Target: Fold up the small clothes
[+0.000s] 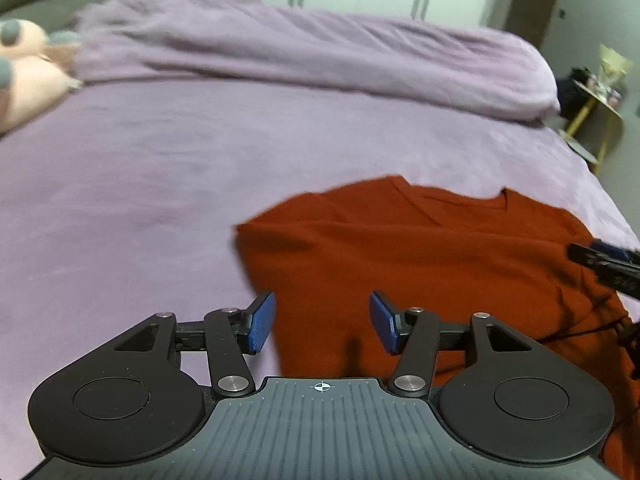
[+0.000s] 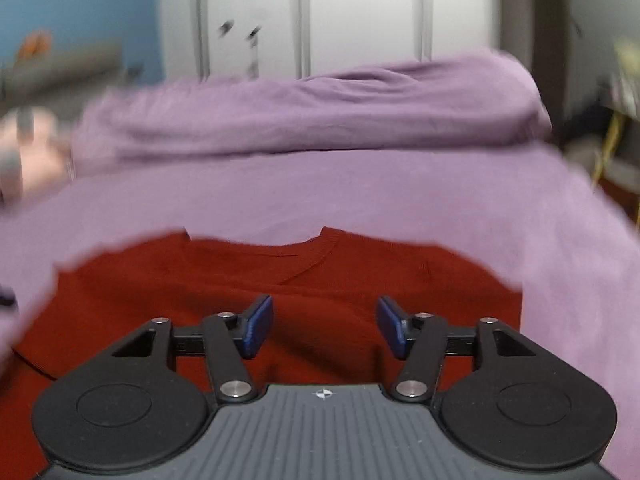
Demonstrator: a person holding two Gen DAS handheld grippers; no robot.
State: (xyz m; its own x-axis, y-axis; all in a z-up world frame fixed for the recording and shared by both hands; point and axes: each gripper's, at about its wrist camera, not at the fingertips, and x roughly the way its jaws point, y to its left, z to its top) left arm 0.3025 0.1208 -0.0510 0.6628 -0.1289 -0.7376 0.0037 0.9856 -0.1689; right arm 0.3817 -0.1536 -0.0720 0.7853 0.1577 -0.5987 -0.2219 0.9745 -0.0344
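Lilac bedding [image 1: 140, 184] covers a bed that serves as the work surface, with white wardrobe doors [image 2: 352, 16] behind it. Nearest the left wrist camera, the left gripper [image 1: 322, 322] hovers with its blue pads [image 1: 262, 322] spread wide and nothing between them, over the left edge of a rust-red top [image 1: 420, 264]. That top lies spread on the bedding with its neckline [image 2: 264, 249] pointing away. The right gripper [image 2: 325, 328] hangs over the middle of the garment, its fingers likewise wide apart and empty; its tip shows at the right edge of the left view.

Beyond the garment lies a bare stretch of sheet, then a bunched lilac duvet [image 1: 320, 52] across the far side, and a pink plush toy [image 1: 28, 76] at the far left.

The main risk, as I judge it, is a bad pinch: the soft sheet could be caught together with the red fabric, dragging the bedding into the fold. Uneven grips by the two sides could skew the crease, since the cloth already shows ripples. The right view is motion-blurred, so exact height above the cloth cannot be told.
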